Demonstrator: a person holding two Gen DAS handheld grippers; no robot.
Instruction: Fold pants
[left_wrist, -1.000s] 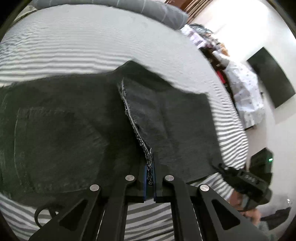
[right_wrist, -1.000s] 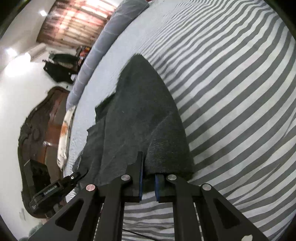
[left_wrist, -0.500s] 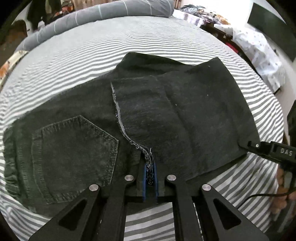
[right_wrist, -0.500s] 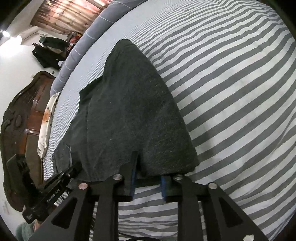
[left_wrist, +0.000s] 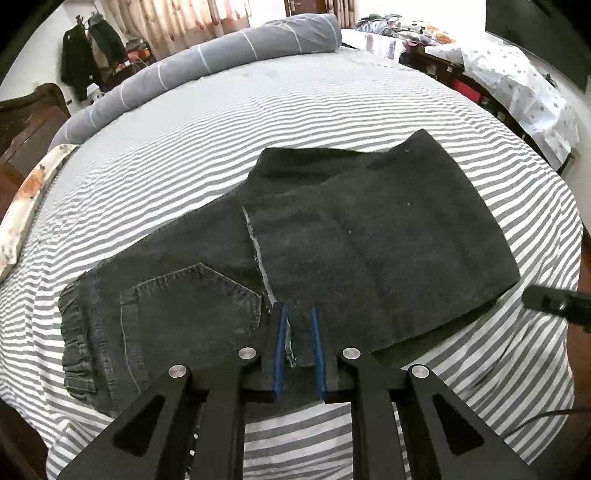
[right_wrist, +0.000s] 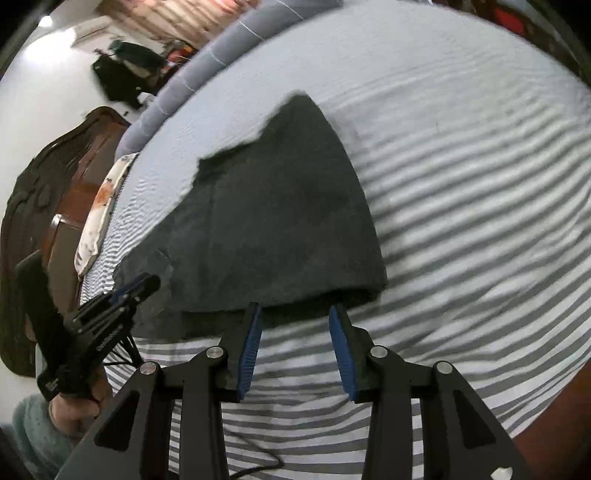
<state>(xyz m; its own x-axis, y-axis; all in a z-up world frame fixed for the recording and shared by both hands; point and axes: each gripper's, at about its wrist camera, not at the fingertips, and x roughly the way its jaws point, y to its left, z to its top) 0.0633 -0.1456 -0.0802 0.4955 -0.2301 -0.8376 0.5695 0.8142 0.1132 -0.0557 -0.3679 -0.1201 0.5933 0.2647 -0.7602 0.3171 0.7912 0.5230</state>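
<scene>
On the bed (left_wrist: 332, 92), your pants (left_wrist: 369, 240) are lying folded, hems toward nine o'clock; both grippers, left (left_wrist: 298, 349) and right (right_wrist: 295, 350), are gaping empty; another fold is probably remaining.

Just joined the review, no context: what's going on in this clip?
A person with two handheld grippers is folding dark pants on a striped bed. The legs lie folded over toward the waistband. The left gripper is open, its fingers straddling the frayed hem. The right gripper is open at the fold's near edge, holding nothing.
</scene>
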